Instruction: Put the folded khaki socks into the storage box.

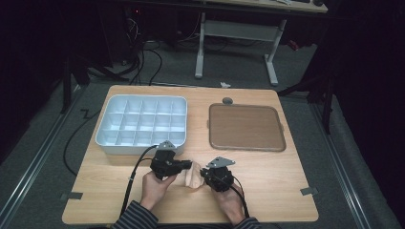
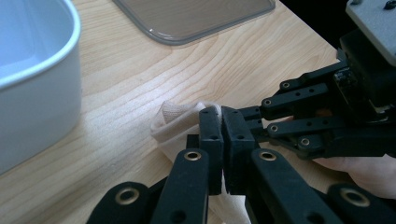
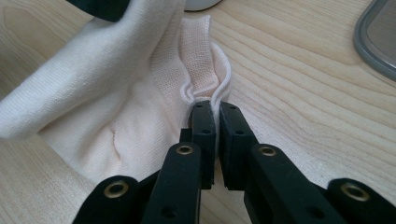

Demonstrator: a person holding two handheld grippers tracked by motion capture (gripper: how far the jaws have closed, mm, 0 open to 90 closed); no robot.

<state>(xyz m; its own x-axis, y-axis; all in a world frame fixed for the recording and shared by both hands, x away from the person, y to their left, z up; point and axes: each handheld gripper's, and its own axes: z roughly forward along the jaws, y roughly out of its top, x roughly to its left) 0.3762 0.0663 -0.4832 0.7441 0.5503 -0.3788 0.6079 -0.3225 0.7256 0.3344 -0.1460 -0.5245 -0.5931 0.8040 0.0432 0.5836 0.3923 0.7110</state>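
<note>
A: From the high view, what lay on the surface?

B: A pale cream sock sat near the front edge, between the two hands. The left gripper came at it from the left and the right gripper from the right, both touching the cloth. Farther back, a white divided tray stood at the left and a brown flat tray at the right, well apart from the sock.

A: And in the left gripper view?

B: Its fingers were pressed together with a fold of the sock caught between them; more of the cloth showed below the pads. The right gripper reached in from the right, its tips just beside the same bunch. The white tray's wall rose at the left, and the brown tray's corner lay at the far side.

A: The right gripper view?

B: The fingers had just been closing and stood nearly together, pinching the ribbed cuff edge of the sock, a thin fold of cloth visible in the slit between them. The rest of the sock spread to the left over the wood, lifted at its far left part. The brown tray's rim showed at the far right.
</note>
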